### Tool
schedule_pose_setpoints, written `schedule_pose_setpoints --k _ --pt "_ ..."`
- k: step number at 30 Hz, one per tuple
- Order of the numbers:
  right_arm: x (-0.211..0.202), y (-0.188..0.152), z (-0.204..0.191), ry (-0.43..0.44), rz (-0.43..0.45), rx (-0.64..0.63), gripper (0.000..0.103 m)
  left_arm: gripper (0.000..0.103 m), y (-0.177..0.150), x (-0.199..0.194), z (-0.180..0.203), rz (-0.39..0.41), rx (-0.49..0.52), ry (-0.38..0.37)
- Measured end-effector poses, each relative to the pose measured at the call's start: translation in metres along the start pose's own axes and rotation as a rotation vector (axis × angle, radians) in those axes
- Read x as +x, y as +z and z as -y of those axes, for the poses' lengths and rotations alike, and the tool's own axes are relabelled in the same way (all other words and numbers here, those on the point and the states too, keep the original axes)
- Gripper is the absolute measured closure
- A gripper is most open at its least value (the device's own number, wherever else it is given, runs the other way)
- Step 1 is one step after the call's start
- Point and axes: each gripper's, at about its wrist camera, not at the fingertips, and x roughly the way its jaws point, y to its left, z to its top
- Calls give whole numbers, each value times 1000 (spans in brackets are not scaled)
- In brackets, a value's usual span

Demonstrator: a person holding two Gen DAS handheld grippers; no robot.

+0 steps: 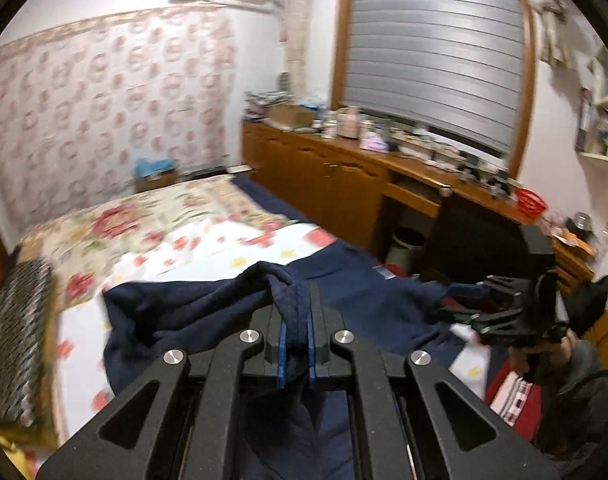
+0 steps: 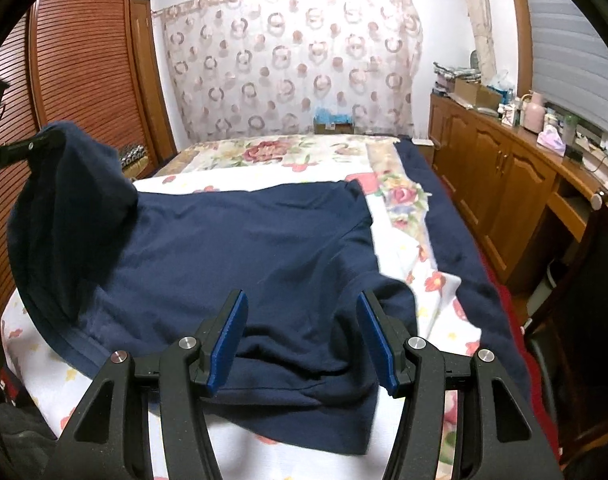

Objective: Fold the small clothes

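Note:
A navy blue garment (image 2: pixel 240 240) lies spread on the floral bed sheet (image 2: pixel 288 152). Its left part is pulled up off the bed into a hanging fold (image 2: pixel 68 184). My left gripper (image 1: pixel 296 300) is shut on that fold's edge, with cloth (image 1: pixel 208 312) bunched between its blue pads; it also shows at the far left as the left gripper (image 2: pixel 16 150). My right gripper (image 2: pixel 302 308) hovers open over the garment's near right part, with nothing pinched between its pads. From the left wrist, the right gripper (image 1: pixel 503 316) appears blurred at the right, held by a hand.
A long wooden cabinet and desk (image 2: pixel 503 184) with clutter on top runs along the bed's right side. A slatted wardrobe (image 2: pixel 80 60) stands left. A patterned cushion (image 1: pixel 12 340) lies at the bed's left edge, and a waste bin (image 1: pixel 403 246) sits under the desk.

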Motion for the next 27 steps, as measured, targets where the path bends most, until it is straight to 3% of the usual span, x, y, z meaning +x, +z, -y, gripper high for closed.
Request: schedule_pose_setpoints --k 5,7,8,9,12,20,27 --pt "-7 2 8 -6 25 3 44 95 23 7 35 32 30 -86" --pt "-7 2 9 -6 30 4 44 79 23 14 40 3 37 -112" --pt "-6 2 10 -6 32 5 44 57 21 18 40 -17 39 -115" --pt "-4 2 11 -6 33 7 45 46 18 20 39 -23 41 -114" --pt "1 0 9 -8 31 5 44 29 2 21 29 -40 61 -70" --pt "20 12 -6 16 16 -37 44 28 -43 4 -20 -69 -23 72" --pt "55 36 -51 106 -7 -133 44 28 -83 -12 -56 -90 -91 172"
